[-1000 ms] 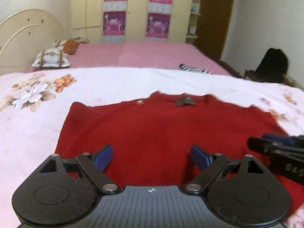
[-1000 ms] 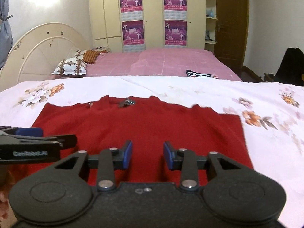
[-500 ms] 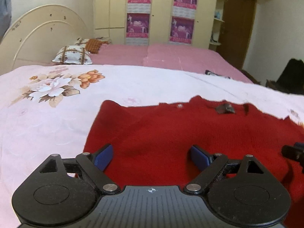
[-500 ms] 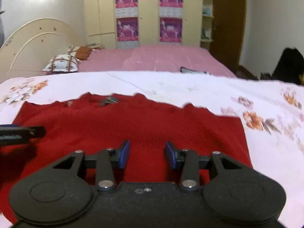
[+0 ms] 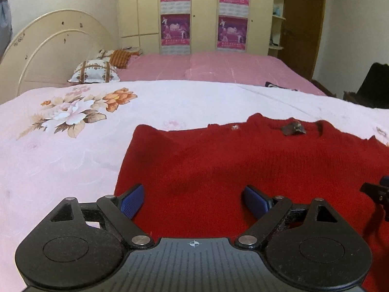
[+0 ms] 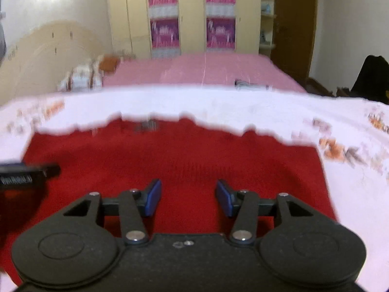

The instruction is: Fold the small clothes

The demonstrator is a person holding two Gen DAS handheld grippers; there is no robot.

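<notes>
We are hovering both grippers, fingers apart and holding nothing, over the red sweater (image 5: 243,170) lying flat on the bed's floral cover (image 5: 73,146): left gripper (image 5: 193,200) near its left edge, right gripper (image 6: 188,197) mid-body. We are judging the knit soft, light and floppy, best pinched at its near hem corners.

The left gripper (image 5: 193,200) slid leftward along the near hem of the red sweater (image 5: 243,170) — a second earlier it sat over the garment's middle, and now its left finger lay at the sweater's left edge, with far more of the floral bedsheet (image 5: 60,150) showing on that side. The right gripper (image 6: 187,196) spread its fingers wider than before and shifted toward the right part of the sweater; its view went blurred. The two grippers drew apart — in the left wrist view only the tip of the right gripper (image 5: 375,191) remained at the frame's right edge.
</notes>
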